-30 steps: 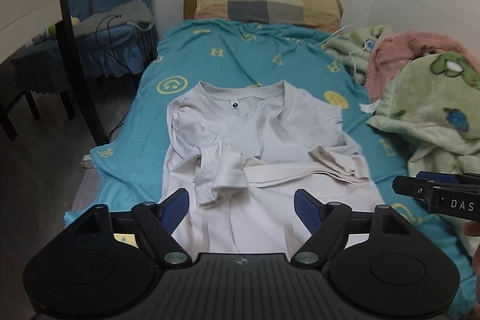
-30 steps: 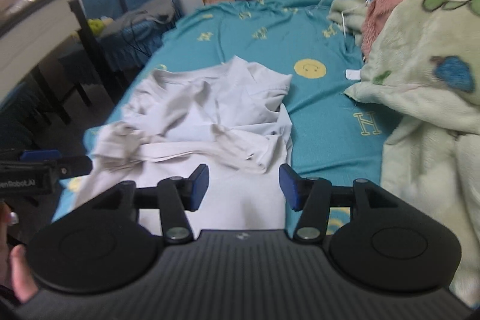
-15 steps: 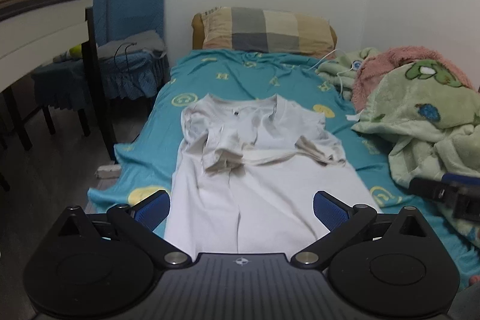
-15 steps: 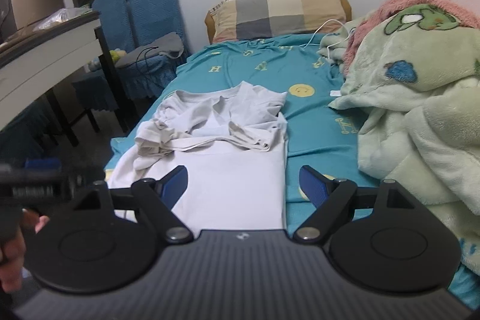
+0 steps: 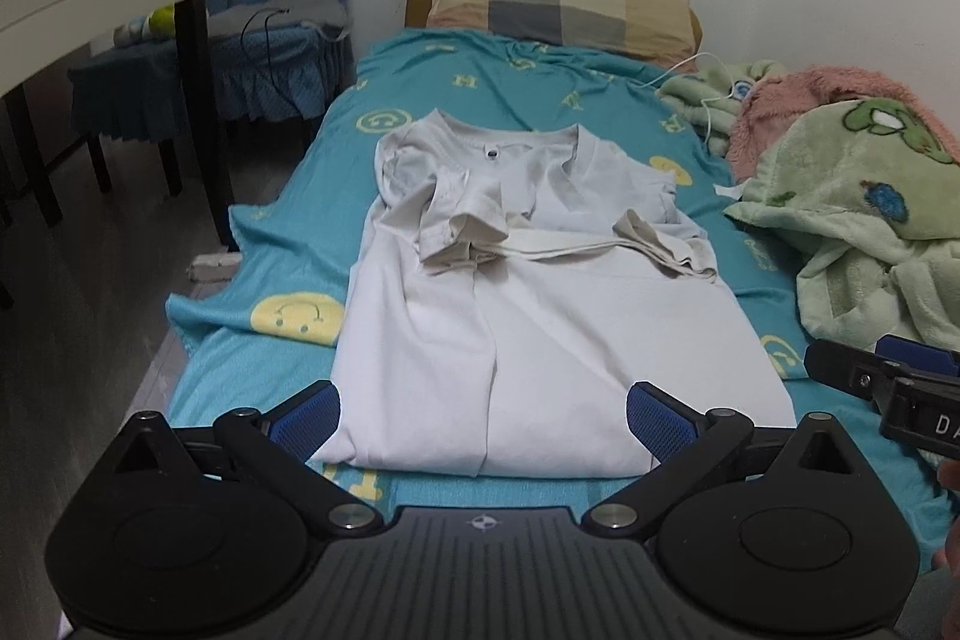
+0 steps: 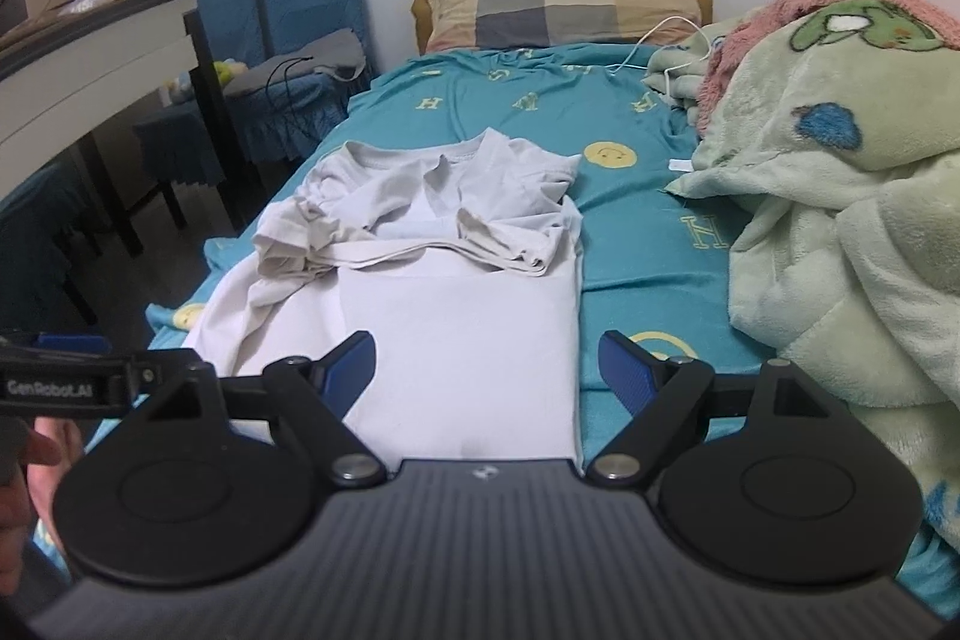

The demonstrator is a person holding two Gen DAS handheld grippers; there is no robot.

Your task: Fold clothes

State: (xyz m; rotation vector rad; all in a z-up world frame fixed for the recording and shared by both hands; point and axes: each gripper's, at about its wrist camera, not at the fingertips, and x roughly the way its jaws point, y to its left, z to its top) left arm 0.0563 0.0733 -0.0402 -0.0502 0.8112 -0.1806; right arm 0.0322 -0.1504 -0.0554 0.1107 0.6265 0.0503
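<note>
Two tongs, my left gripper [image 5: 483, 415] and right gripper [image 6: 487, 367], hang released just above the near hem of the white T-shirt [image 5: 534, 316] (sides already folded inward). I'd pinch both hem corners evenly, then lift toward the collar.

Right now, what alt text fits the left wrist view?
A white T-shirt, sides and sleeves folded inward, lies flat on a teal bedsheet. The open left claw hovers at its near hem, holding nothing; a checked pillow sits beyond.
</note>
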